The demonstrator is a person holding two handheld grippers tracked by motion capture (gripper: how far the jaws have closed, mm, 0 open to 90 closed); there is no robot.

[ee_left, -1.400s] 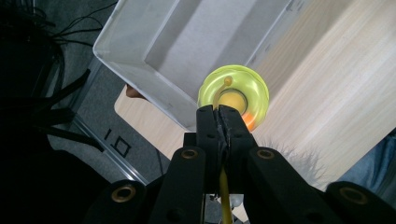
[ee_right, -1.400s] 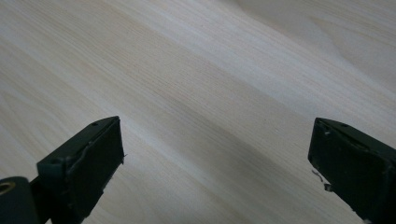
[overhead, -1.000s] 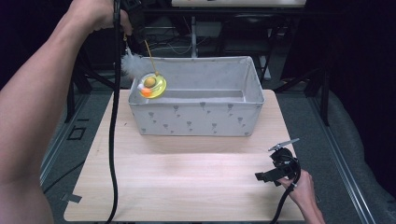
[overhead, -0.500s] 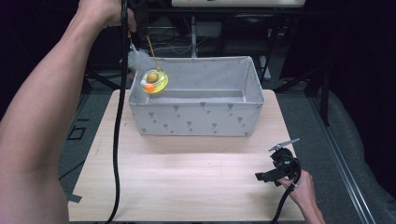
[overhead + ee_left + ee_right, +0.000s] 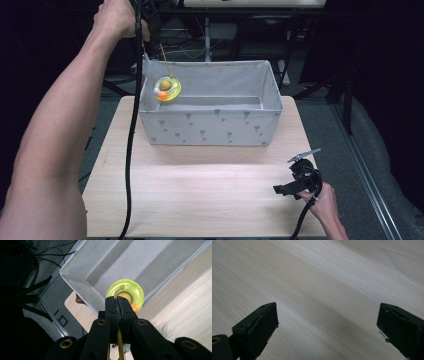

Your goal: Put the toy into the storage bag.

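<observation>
We see the left tongs clenched on a thin yellow stem, from which a yellow-green disc toy hangs over the near left corner of the grey fabric bin. In the high view the toy, with an orange bead and a tan ball on it, sits just inside the bin's left wall, above its rim; we cannot tell whether it touches the fabric. The left hand is raised high beyond the bin's far left corner, its cable trailing down across the counter. The bin's interior looks bare to the right of the toy, leaving open room there. The right tongs rest low near the counter's near right edge, well apart from the bin, released with their black jaws spread wide over pale wood grain. The counter's front half is open board. Around it we see grey floor, dark frames and cables.
</observation>
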